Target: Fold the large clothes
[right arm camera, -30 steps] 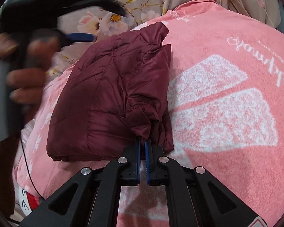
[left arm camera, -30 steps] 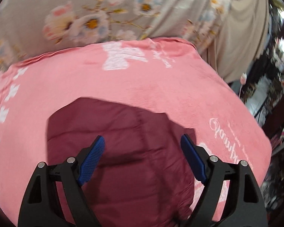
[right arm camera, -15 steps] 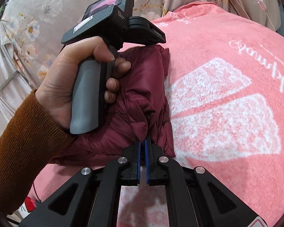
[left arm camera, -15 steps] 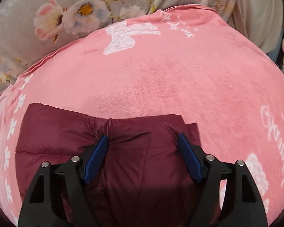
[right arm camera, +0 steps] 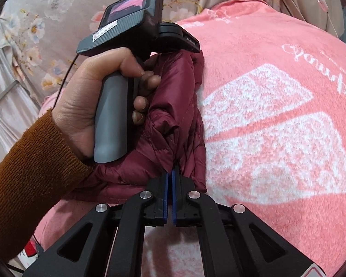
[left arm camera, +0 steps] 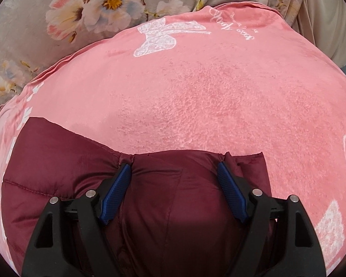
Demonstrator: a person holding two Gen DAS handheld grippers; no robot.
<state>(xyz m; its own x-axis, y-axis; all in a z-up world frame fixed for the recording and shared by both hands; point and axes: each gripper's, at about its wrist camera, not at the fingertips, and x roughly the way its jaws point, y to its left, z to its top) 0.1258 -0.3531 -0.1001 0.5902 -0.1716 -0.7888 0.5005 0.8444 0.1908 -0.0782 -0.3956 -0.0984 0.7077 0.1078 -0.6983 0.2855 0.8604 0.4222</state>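
1. Currently, left gripper (left arm camera: pixel 174 169) is pressed down onto the maroon puffer jacket (left arm camera: pixel 85 184), fingers spread wide w/ blue pads (left arm camera: pixel 114 195) sunk into the fabric near its far edge; nothing is pinched between them.
2. Left hand (right arm camera: pixel 92 97), seen from right wrist cam, wraps a grey handle; thumb on top, fingertips curled toward jacket. Orange knit sleeve (right arm camera: pixel 30 173) runs to lower left.
3. Right gripper (right arm camera: pixel 170 175) has its fingers closed tight, clamping a bunched fold of jacket at its near edge.
4. Jacket lies folded on pink blanket (left arm camera: pixel 207 97), toward blanket's left side.
5. Writing: white cursive script on blanket, upside down, not legible. White butterfly print (left arm camera: pixel 160 37) beside it.
6. Floral grey fabric (left arm camera: pixel 57 23) behind blanket.
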